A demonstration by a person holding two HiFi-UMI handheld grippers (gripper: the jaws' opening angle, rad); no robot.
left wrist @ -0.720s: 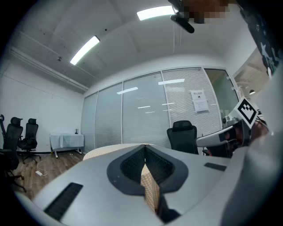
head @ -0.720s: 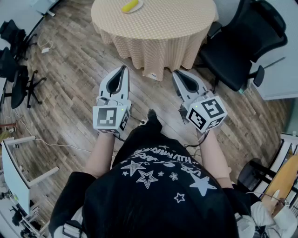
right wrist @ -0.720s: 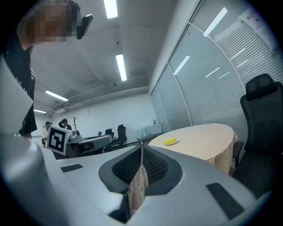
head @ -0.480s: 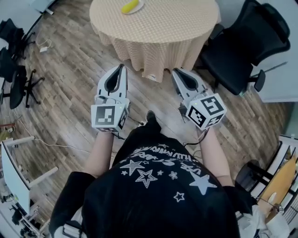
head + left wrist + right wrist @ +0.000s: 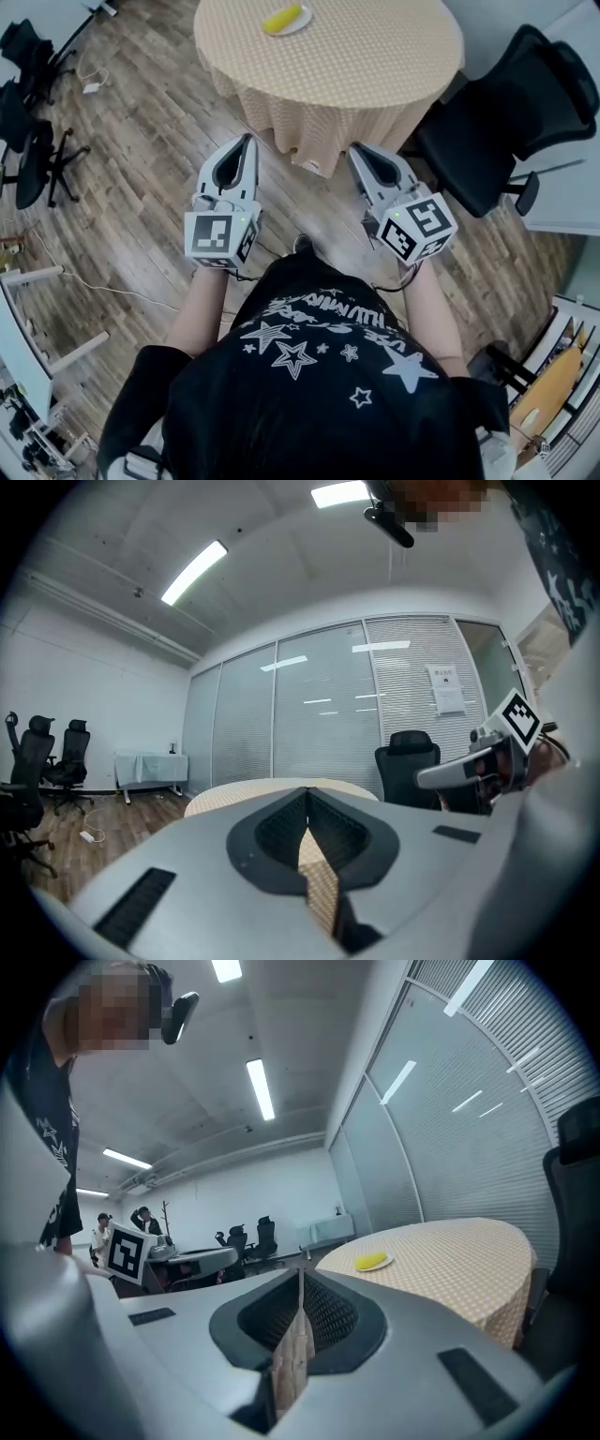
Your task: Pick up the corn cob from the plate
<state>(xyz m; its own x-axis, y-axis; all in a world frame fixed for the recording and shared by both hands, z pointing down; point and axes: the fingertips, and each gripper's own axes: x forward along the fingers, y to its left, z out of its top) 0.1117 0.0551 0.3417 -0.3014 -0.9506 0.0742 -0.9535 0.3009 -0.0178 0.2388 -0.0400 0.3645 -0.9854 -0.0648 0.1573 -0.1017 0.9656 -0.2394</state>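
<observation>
I am looking down at the corn cob [image 5: 282, 18], which is lying on a small white plate [image 5: 302, 22] at the far side of the round cloth-covered counter [image 5: 375, 66], well apart from both claws. I am holding the left claw [image 5: 248, 139] and the right claw [image 5: 359, 148] out over the wooden floor, short of the counter's near edge. Both are closed tip to tip with nothing between them.

I am judging the cob to be light and stiff, so it should not give under the pads. Being round, it is likely to roll or twist out if I pinch it near one end. Its kernel rows should offer some bite. I am planning to take it across the middle, with the jaws set crosswise to its length and opened wider than its girth first. The plate looks shallow and light, and it is sitting on cloth, so I am expecting it to slide if I nudge its rim.
</observation>
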